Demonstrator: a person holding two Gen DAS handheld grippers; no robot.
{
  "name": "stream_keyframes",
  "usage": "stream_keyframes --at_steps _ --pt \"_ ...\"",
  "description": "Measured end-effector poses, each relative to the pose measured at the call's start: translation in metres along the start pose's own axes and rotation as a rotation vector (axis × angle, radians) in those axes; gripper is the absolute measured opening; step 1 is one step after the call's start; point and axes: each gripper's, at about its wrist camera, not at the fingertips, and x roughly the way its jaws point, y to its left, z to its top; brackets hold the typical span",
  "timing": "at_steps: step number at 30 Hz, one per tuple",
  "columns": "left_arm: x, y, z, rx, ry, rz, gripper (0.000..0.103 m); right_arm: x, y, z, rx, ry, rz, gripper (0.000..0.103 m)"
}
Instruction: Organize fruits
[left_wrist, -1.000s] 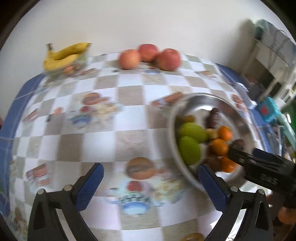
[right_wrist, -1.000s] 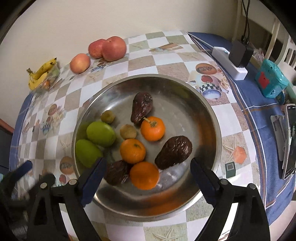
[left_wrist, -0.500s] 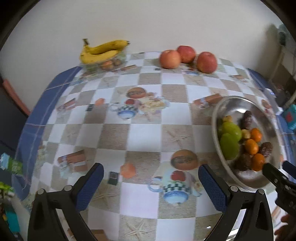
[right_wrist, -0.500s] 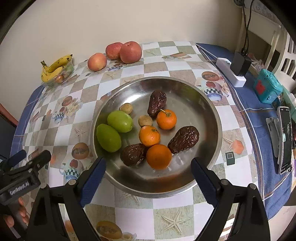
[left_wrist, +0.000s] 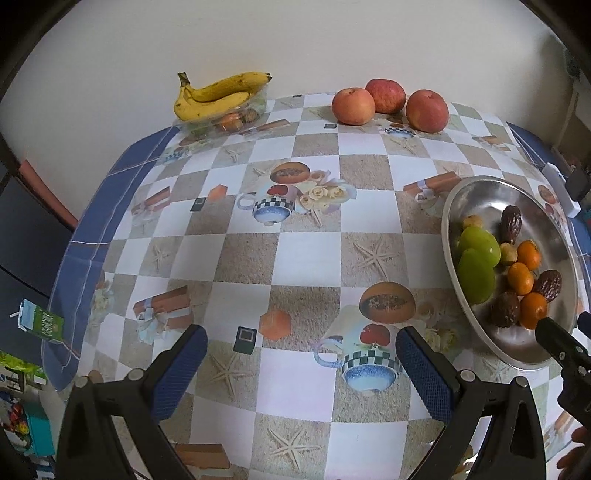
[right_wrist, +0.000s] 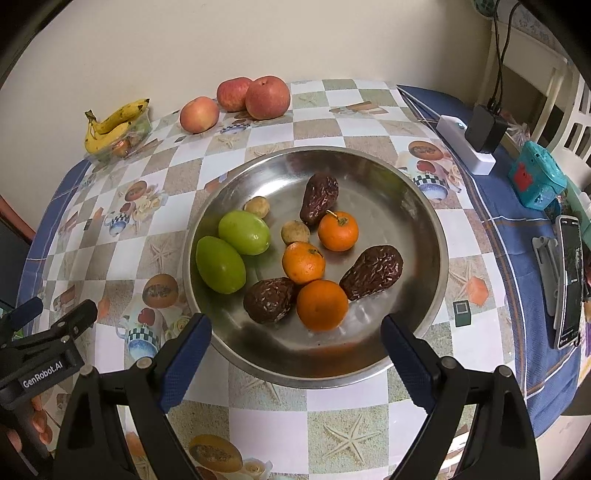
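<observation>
Both grippers hang above the table with their jaws spread wide and nothing between them. The left gripper (left_wrist: 301, 363) is over the checked tablecloth (left_wrist: 291, 258), well apart from the fruit; the right gripper (right_wrist: 295, 350) is at the near rim of the metal bowl (right_wrist: 424, 206), its blue fingertips (right_wrist: 186, 354) just over the edge.

The bowl holds most of the fruit — two green fruits (right_wrist: 220, 264) touching each other on its left side, three oranges (right_wrist: 322, 305) toward the middle and near side, three dark wrinkled fruits (right_wrist: 371, 272) among them, and two small tan ones (right_wrist: 295, 232) further back. The nearest orange touches the dark fruit on its left.

At the far edge of the table, by the wall, three apples (left_wrist: 352, 105) sit close together, and left of them a bunch of bananas (left_wrist: 218, 95) lies on top of a clear tray (left_wrist: 258, 105) with some small fruit inside.

To the right of the bowl, on the blue cloth border, are a white power strip (right_wrist: 463, 144) with a black plug, a teal box (right_wrist: 537, 179) and a phone (right_wrist: 569, 280)
</observation>
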Motion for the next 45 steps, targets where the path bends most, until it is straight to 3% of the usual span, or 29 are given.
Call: stream_keyframes --at_steps 17,45 --pt "0.009 0.008 0.0 -0.041 0.052 -0.005 0.103 0.002 0.001 0.0 -0.001 0.007 0.0 0.093" --pt "0.013 0.01 -0.001 -0.043 0.073 0.01 0.103 0.003 -0.002 0.0 0.005 0.009 -0.003 0.093"
